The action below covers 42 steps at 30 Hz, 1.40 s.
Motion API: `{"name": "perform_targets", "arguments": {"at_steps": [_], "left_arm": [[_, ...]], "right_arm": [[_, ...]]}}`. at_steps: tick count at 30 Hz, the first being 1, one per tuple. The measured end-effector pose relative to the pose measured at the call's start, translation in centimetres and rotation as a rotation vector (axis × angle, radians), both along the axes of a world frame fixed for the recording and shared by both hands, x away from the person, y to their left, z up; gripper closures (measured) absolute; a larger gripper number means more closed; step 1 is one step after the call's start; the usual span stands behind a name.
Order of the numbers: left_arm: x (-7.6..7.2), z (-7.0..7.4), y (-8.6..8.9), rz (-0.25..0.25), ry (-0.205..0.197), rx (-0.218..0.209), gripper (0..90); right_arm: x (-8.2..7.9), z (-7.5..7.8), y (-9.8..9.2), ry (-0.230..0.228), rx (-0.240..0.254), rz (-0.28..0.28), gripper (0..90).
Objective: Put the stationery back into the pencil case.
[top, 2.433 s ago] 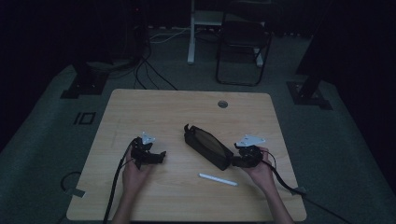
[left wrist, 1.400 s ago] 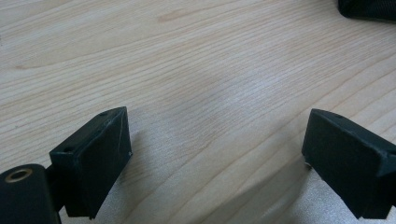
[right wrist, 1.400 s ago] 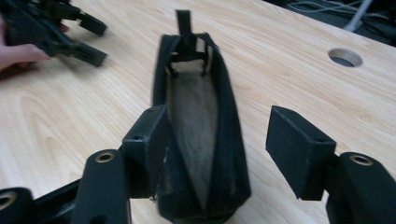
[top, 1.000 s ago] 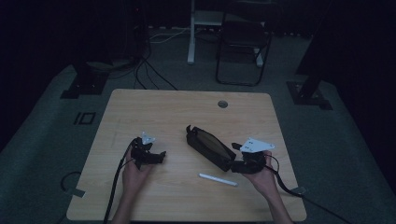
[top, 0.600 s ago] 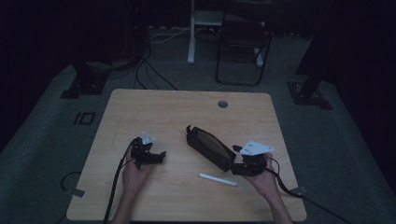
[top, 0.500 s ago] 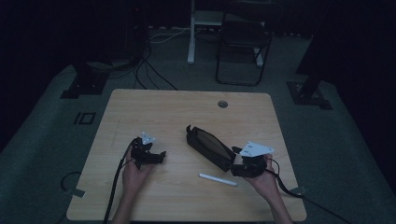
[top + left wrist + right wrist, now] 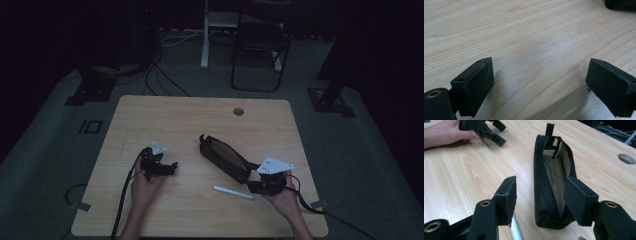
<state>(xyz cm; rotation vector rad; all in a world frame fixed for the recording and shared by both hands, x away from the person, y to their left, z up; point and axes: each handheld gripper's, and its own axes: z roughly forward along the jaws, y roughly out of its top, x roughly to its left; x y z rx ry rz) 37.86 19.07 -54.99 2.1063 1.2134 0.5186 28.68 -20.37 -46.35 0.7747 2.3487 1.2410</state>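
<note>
A black zip pouch (image 7: 225,157) lies open on the wooden table (image 7: 175,120), its tan lining showing (image 7: 556,170). My right gripper (image 7: 252,180) sits at the pouch's near end, and that end lies between the jaws (image 7: 542,192). The jaws have just been closing; the left pad still stands clear of the fabric, so the gripper is open. A white pen (image 7: 233,192) lies on the table just left of this gripper, and its silver end (image 7: 515,230) shows under the left jaw. My left gripper (image 7: 167,167) rests on the table, open, with bare wood between its jaws (image 7: 540,82).
A round cable hole (image 7: 238,111) is in the table's far edge. A folding chair (image 7: 260,45), stand legs and cables sit on the dark floor beyond. In the right gripper view, the person's left hand (image 7: 444,132) holds the other gripper (image 7: 491,132) at the far left.
The right gripper has come down to the pouch's near end and its jaws have narrowed around it. The left gripper and the pen have stayed put.
</note>
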Motion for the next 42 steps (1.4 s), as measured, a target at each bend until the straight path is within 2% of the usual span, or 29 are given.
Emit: {"name": "perform_targets", "arguments": {"at_steps": [26,42], "left_arm": [[0.0,0.0,0.0,0.0,0.0,0.0,8.3],[0.0,0.0,0.0,0.0,0.0,0.0,8.3]], "right_arm": [[-1.6,-1.8,1.0,0.007,-0.037,0.063,50.0],[-2.1,-3.2,2.1,0.035,-0.072,0.091,53.6]]}}
